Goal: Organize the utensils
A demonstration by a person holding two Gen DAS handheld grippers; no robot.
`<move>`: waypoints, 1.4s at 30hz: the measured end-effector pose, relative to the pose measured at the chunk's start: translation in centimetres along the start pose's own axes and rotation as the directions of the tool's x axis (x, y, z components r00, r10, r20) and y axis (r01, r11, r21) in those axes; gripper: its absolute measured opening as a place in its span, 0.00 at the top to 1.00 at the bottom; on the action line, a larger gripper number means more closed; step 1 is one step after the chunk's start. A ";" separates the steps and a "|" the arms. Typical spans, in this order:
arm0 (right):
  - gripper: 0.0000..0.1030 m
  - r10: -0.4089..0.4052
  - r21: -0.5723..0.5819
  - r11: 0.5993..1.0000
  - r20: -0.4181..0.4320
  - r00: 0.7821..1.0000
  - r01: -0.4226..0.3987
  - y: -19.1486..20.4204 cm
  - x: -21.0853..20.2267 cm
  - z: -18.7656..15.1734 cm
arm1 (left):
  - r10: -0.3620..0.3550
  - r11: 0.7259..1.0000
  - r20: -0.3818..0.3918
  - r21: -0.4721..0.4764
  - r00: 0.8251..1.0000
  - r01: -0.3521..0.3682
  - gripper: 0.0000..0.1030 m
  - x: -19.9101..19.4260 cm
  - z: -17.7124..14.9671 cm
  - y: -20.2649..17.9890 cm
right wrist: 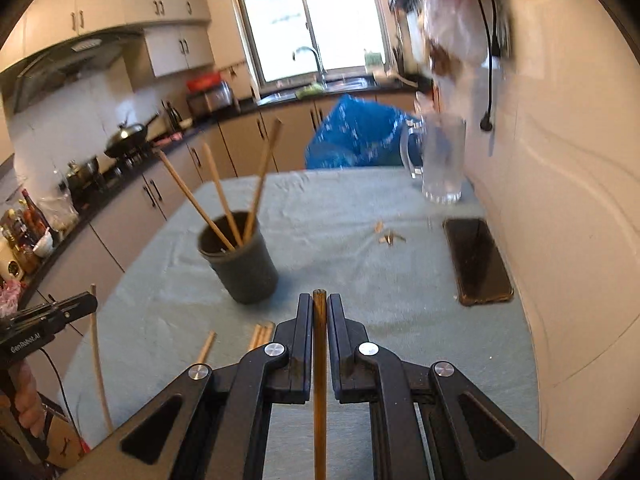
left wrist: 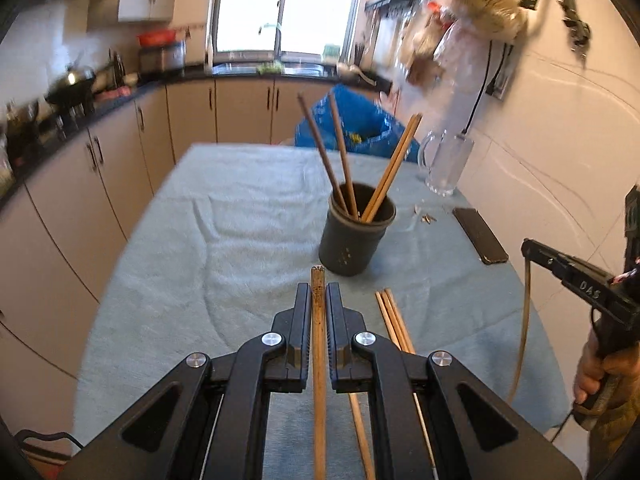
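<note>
Both jaws pinch one chopstick each; the left gripper (left wrist: 319, 300) view alone shows loose chopsticks (left wrist: 394, 324) right of its jaws, and the right gripper (right wrist: 320, 312) view shows a phone (right wrist: 478, 262) on the kitchen table (right wrist: 360, 208).

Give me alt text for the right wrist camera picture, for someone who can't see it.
The right gripper is shut on a single chopstick above a table covered in a pale blue cloth. Ahead on the left stands a dark holder with three chopsticks in it; a black phone and a glass mug sit to the right.

Four chopsticks (left wrist: 344, 168) stand in one dark holder (left wrist: 354, 236); three more chopsticks (left wrist: 394, 320) lie loose on the counter (left wrist: 240, 208); each of two tongs holds one; one glass mug (left wrist: 446, 164); one phone (left wrist: 480, 234).
</note>
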State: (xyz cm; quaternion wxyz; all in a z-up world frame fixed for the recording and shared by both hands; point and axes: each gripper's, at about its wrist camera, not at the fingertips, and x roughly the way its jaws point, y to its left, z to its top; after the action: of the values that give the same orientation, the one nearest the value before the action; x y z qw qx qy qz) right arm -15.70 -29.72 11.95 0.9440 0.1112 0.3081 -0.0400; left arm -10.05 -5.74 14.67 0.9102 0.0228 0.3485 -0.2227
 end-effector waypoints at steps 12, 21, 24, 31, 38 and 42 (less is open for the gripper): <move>0.93 0.060 -0.054 0.997 0.132 0.989 -0.053 2.7 -4.0 -0.2 | 0.005 1.000 0.192 -0.014 0.981 -0.002 0.94 -6.7 -0.1 -0.2; 0.93 0.088 -0.063 0.995 0.184 0.979 -0.078 3.5 -5.0 0.8 | -0.008 0.998 0.292 -0.051 0.956 0.024 0.94 -9.2 0.8 0.2; 0.93 0.093 -0.050 0.995 0.202 0.975 -0.085 3.3 -5.0 1.6 | -0.007 0.998 0.307 -0.064 0.952 0.028 0.94 -9.3 1.5 0.4; 0.93 0.112 -0.025 0.994 0.259 0.959 -0.109 2.8 -5.2 4.4 | -0.009 0.995 0.337 -0.092 0.941 0.042 0.94 -8.8 4.4 0.7; 0.93 0.128 0.021 0.989 0.340 0.932 -0.143 2.8 -4.3 9.8 | 0.014 0.997 0.399 -0.072 0.917 0.016 0.94 -6.8 10.6 -0.9; 0.93 0.131 0.039 0.987 0.384 0.914 -0.158 3.4 -3.2 13.1 | 0.016 0.996 0.415 -0.087 0.910 0.022 0.94 -4.8 14.1 -1.4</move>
State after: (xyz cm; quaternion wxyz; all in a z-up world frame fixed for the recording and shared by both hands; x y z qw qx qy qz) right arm -10.27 -29.45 24.75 0.9817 0.1562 0.1085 -0.0015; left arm -4.98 -7.87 28.65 0.9632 -0.0664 0.1566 -0.2081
